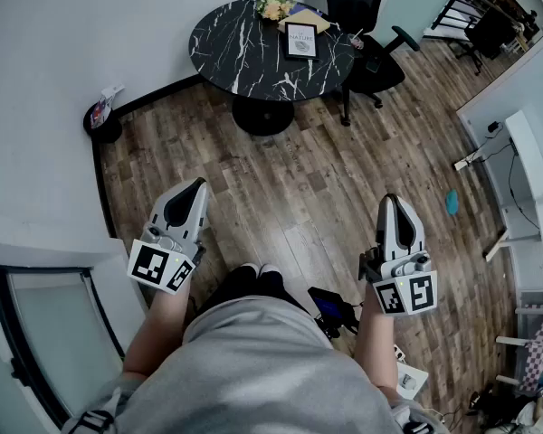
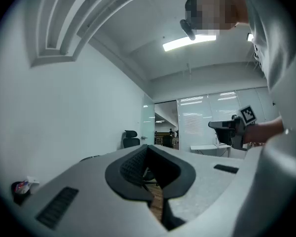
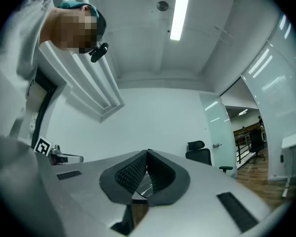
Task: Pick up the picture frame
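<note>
Clearly the left tongs and right tongs sit closed, empty, well short of the picture frame on the counter; arriving unopened could knock it away.

My left gripper points level, its two fingers closed tip to tip with nothing between them. Through the slot below them I see a strip of wood floor. Past the tips a black office chair stands by the white wall. At the right my hand holds the right gripper in the air, its marker cube on top. A small bin sits low on the left, and a ceiling light glows overhead.
</note>
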`<act>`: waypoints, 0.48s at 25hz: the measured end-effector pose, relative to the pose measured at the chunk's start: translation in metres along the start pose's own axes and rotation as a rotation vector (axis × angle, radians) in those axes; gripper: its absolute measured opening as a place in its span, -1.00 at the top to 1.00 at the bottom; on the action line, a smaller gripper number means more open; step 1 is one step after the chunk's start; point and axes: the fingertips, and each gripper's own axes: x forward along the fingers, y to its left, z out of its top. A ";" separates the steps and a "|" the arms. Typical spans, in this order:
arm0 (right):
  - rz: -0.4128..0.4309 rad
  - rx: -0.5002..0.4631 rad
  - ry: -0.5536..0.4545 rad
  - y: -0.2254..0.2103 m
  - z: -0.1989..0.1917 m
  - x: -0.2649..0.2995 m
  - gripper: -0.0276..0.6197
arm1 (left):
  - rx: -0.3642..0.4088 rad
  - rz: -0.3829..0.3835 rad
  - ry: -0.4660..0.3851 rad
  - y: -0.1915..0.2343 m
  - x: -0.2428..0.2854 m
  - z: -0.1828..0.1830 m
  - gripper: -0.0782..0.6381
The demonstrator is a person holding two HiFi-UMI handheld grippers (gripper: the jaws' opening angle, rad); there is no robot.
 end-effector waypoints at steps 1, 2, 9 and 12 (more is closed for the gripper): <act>0.004 0.017 -0.002 0.000 0.000 0.001 0.84 | 0.001 0.000 0.000 0.000 0.000 0.000 0.76; 0.008 0.031 -0.004 0.000 0.000 0.001 0.84 | 0.001 0.000 0.000 0.001 0.001 -0.001 0.76; 0.013 0.020 0.001 -0.006 -0.001 0.003 0.84 | 0.010 0.002 -0.001 -0.001 0.007 0.000 0.76; 0.012 0.011 0.004 -0.009 -0.002 0.001 0.84 | 0.012 0.003 0.000 -0.004 0.010 0.000 0.76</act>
